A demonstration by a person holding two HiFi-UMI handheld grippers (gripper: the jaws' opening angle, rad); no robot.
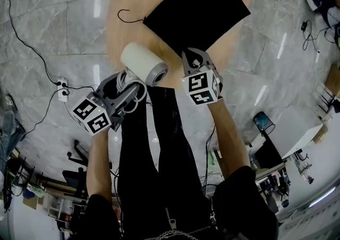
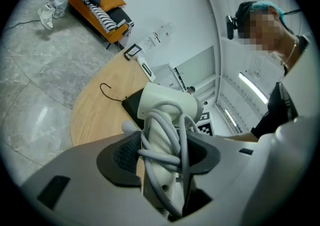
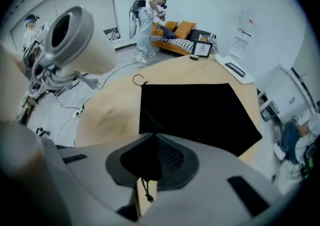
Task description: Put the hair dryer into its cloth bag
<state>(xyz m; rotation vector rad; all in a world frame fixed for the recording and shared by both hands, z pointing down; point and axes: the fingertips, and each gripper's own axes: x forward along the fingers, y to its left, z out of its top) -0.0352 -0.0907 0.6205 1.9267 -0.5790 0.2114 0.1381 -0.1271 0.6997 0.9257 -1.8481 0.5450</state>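
My left gripper (image 1: pixel 130 93) is clamped on the handle of the hair dryer (image 1: pixel 143 61), with the cord (image 2: pixel 165 135) wound round it between my pads. The barrel juts out just past those fingertips, held in the air.

My right gripper (image 1: pixel 194 61) is closed on the near edge of the cloth bag (image 1: pixel 199 8). Black fabric is bunched between the pads, and the rest lies flat on the table (image 1: pixel 127 0) ahead of them.

I may have pinched both layers, so the mouth would stay shut when I lift. The thin cloth could also slide out of my right pads, and the loose cord loops could catch the rim as the barrel goes in.
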